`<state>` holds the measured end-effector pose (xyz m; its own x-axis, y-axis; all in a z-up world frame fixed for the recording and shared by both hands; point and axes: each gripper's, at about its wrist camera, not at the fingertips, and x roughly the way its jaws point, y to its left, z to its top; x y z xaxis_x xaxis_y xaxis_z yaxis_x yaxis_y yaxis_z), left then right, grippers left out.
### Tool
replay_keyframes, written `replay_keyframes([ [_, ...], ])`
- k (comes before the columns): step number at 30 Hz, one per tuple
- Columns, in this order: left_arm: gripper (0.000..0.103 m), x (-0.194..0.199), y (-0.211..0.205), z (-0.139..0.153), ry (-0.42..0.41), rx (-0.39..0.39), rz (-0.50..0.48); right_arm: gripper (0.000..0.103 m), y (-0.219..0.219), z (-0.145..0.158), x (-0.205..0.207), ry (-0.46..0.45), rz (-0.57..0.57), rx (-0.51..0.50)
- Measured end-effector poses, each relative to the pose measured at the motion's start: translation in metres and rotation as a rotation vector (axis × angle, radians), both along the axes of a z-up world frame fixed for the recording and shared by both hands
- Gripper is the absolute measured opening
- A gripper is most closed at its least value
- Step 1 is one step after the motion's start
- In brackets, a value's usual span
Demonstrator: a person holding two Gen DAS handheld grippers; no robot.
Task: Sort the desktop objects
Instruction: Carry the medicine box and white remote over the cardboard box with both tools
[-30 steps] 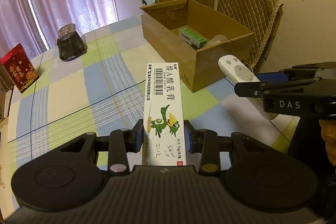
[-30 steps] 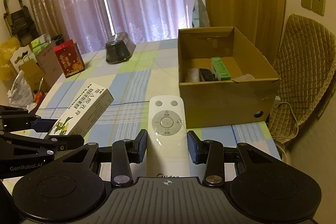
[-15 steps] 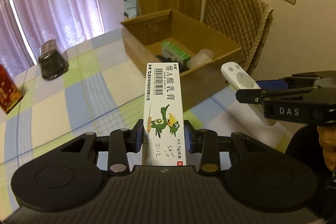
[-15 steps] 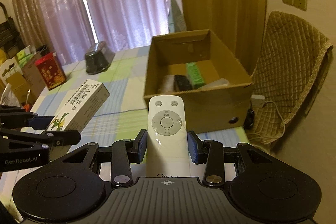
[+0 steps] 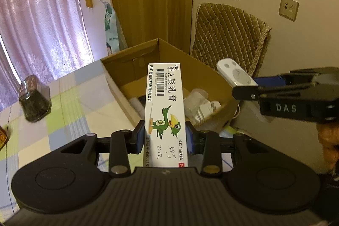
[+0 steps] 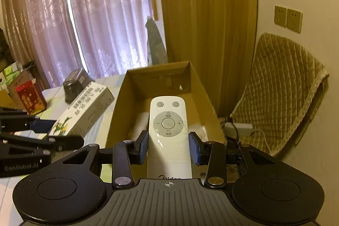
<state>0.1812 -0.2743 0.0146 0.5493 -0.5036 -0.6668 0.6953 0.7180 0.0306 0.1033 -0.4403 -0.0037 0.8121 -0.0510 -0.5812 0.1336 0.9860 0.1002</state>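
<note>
Left claw clamped on ointment carton, right claw on remote, both over cardboard box. Best lowered before letting go, one after another.

I've got the white ointment carton, green bird printed on it, clamped lengthwise and poking out over the open cardboard box. My white Midea remote, buttons up, hangs above that same box, which holds a few small items.
</note>
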Motion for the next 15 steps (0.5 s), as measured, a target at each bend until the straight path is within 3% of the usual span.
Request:
replay_keyframes([
  [15,0.033,0.05,-0.042,-0.017,-0.001,0.021,-0.032,0.039,-0.032,-0.005,0.062,0.005,-0.015,0.007],
])
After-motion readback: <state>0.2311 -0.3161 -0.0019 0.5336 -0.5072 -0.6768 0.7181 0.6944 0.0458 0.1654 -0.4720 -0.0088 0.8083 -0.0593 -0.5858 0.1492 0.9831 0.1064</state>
